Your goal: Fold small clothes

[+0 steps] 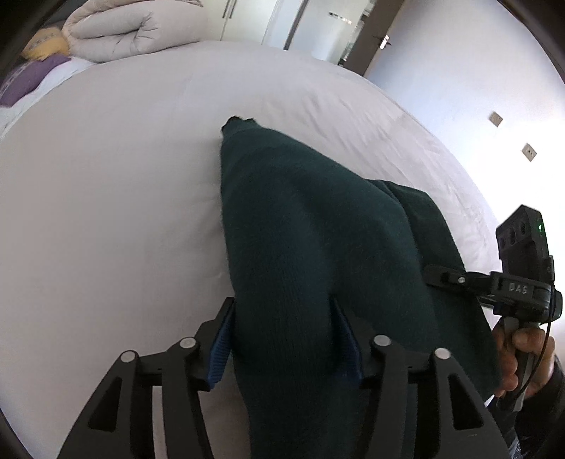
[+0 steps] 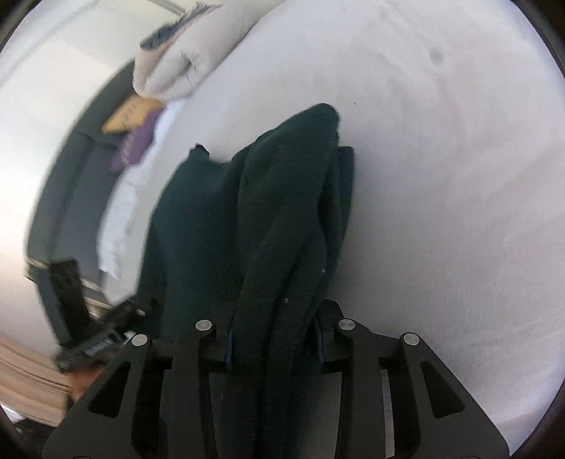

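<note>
While the dark green sweater (image 1: 303, 226) hung lifted off the white bed sheet (image 1: 106, 183), both grippers had hold of it. The left gripper (image 1: 282, 339) pinched a thick fold of the knit between its 2 blue-padded fingers (image 1: 220, 349), and the cloth filled the whole gap between them and ran down under the camera. From there the garment stretched away toward the middle of the bed, its far tip a frayed point resting near the sheet. In the left wrist view, the right gripper (image 1: 441, 275) reached in from the right edge and clamped the sweater's other side, the person's hand (image 1: 522, 360) wrapped around its handle.

In the right wrist view, which was blurred, the right gripper (image 2: 273, 339) was closed on a bunched, ropy bundle of the sweater (image 2: 268, 212), with several layers gathered between its fingers. The left gripper (image 2: 102, 339) showed as a dark smear at the lower left. A rolled beige comforter (image 1: 134, 31) lay at the far end of the bed, beside a yellow pillow (image 1: 44, 46) and a purple one (image 1: 28, 77).
</note>
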Demonstrator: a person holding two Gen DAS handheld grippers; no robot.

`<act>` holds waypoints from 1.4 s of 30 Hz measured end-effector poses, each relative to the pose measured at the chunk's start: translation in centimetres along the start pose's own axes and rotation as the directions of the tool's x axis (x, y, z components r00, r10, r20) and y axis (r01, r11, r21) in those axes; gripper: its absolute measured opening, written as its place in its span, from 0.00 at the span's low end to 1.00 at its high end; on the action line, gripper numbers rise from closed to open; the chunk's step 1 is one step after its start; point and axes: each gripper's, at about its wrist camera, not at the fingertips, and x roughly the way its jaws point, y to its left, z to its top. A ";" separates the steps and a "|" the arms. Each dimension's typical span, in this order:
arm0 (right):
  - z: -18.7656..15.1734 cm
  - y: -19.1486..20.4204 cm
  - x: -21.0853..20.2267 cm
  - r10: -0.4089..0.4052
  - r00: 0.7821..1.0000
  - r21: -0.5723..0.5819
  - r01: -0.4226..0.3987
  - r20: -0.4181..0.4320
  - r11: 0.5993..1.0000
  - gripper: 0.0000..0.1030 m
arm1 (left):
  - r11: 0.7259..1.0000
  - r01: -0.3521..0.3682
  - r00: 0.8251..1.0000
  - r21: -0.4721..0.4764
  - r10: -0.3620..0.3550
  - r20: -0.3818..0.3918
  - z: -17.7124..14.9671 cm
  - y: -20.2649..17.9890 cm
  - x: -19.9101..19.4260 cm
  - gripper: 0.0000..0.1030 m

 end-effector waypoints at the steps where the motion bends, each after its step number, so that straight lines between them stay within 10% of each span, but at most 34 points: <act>1: -0.1 -0.6 -0.4 0.019 1.000 0.023 -0.019 0.007 1.000 0.30 | 1.000 0.008 1.000 -0.028 -0.008 0.002 0.3 0.6 0.4 0.64; 6: -1.6 -0.5 -4.5 -0.115 0.986 0.039 0.112 0.123 0.993 0.54 | 0.996 0.013 1.000 -0.083 -0.010 0.030 -0.1 1.4 -0.5 0.77; 14: -6.3 0.4 -13.7 -0.345 0.894 0.062 0.342 0.288 0.938 0.55 | 0.982 -0.191 0.966 -0.003 0.188 0.177 -1.8 -0.6 -6.7 0.86; 19: -9.3 5.8 -16.5 -0.362 0.842 -0.049 0.414 0.399 0.909 0.56 | 0.940 -0.338 0.863 0.045 0.291 0.414 -3.0 -4.5 -13.1 1.00; 24: -12.0 13.2 -19.9 -0.348 0.729 -0.113 0.501 0.590 0.858 0.85 | 0.863 -0.503 0.723 0.050 0.388 0.572 -3.9 -8.3 -18.7 1.00; 26: -13.7 15.4 -22.0 -0.311 0.654 -0.111 0.520 0.689 0.847 0.98 | 0.847 -0.530 0.693 0.027 0.415 0.589 -3.9 -9.1 -20.3 1.00; 28: -15.0 17.5 -23.4 -0.305 0.579 -0.098 0.560 0.756 0.822 1.00 | 0.860 -0.510 0.714 -0.003 0.426 0.556 -3.6 -9.3 -21.1 1.00; 30: -15.2 19.1 -24.5 -0.321 0.550 -0.094 0.597 0.771 0.797 1.00 | 0.894 -0.448 0.775 0.003 0.386 0.501 -3.8 -9.6 -21.5 1.00; 37: -14.2 21.9 -25.2 -0.415 0.644 -0.145 0.634 0.642 0.759 1.00 | 0.910 -0.414 0.861 -0.016 0.397 0.318 -4.0 -8.8 -17.3 1.00; 42: -14.0 20.6 -23.2 -0.500 0.664 -0.107 0.654 0.556 0.749 1.00 | 0.905 -0.425 0.875 -0.012 0.414 0.252 -4.8 -8.3 -15.1 1.00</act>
